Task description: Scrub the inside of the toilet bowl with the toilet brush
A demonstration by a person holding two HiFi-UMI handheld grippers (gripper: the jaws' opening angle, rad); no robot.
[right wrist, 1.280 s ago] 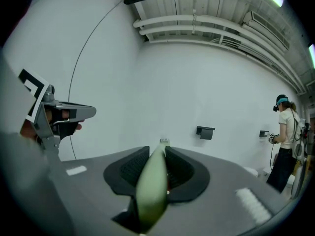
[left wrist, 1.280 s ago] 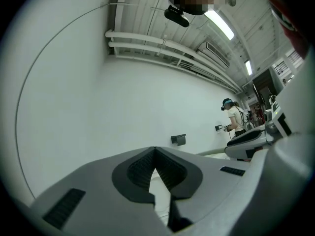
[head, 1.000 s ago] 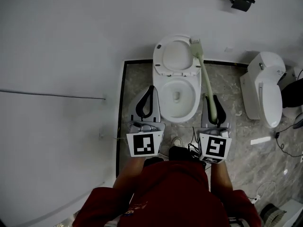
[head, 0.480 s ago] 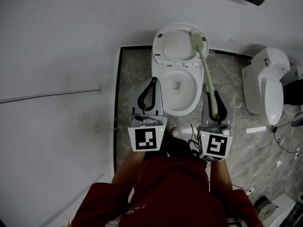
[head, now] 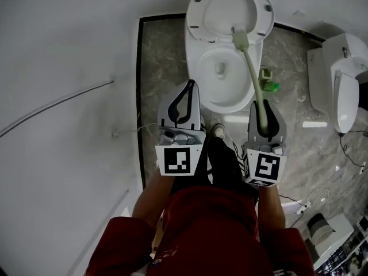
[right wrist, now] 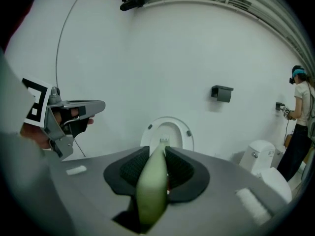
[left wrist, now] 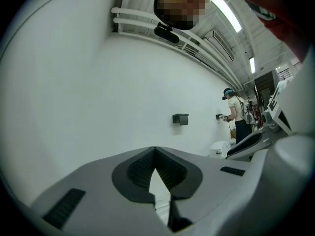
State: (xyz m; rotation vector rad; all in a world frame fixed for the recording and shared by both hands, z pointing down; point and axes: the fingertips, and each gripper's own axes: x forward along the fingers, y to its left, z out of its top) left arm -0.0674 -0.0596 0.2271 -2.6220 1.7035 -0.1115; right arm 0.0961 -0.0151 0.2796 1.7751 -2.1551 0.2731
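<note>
The white toilet bowl (head: 227, 99) stands top centre in the head view, its lid (head: 230, 7) raised. A pale green toilet brush (head: 252, 73) runs from my right gripper (head: 261, 103) up over the bowl's right side. Its bristle head (head: 240, 39) hangs at the back of the bowl, just below the lid. My right gripper (right wrist: 157, 154) is shut on the brush handle (right wrist: 152, 191), with the lid (right wrist: 167, 132) straight ahead. Near the bowl's left front, my left gripper (head: 190, 86) is shut with nothing in it. The left gripper view shows its jaws (left wrist: 155, 154) meeting at the tips.
A green brush holder (head: 268, 86) sits on the marble floor right of the toilet. A second white toilet (head: 339, 79) stands at the far right. A black strip (head: 140, 96) borders the floor on the left. Cables (head: 299, 203) lie near my feet. Another person (right wrist: 301, 117) stands far right.
Both grippers have come closer to the toilet. The brush head has shifted from the lid's right edge down and inward to the back of the bowl.
</note>
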